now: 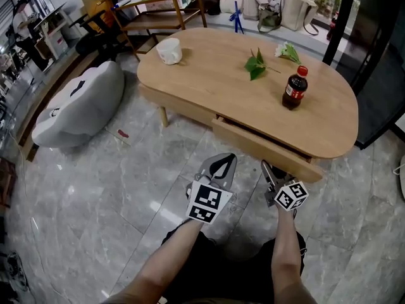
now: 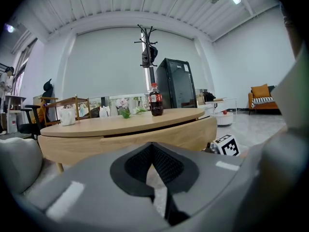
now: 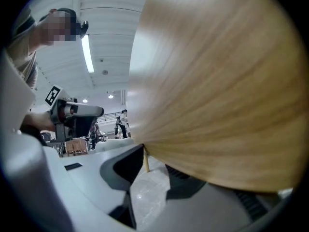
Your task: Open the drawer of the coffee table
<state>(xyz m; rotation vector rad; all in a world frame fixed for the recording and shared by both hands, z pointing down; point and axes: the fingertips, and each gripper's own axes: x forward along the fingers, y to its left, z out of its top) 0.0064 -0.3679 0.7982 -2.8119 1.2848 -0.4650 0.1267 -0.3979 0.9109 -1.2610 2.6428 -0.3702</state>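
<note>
Drawer [image 1: 266, 149] sits under the near edge of the oval wooden surface [image 1: 209, 62], its front standing slightly proud with a dark gap above it. Right claw [image 1: 268, 168] is at the drawer's lower edge, part open. In the right gripper view the wood front covers one jaw's tip, and floor [image 1: 126, 189] shows between the jaws, which clamp nothing. Left claw [image 1: 221, 160] hangs just beside it over the floor, tips together, empty. Cola bottle [image 1: 295, 87] and cup [image 1: 169, 50] stand on top, well apart.

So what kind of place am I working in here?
Likely a lounge corner inside an office or lab: a coffee table on polished tile, a grey beanbag, an office chair and shelving behind.
</note>
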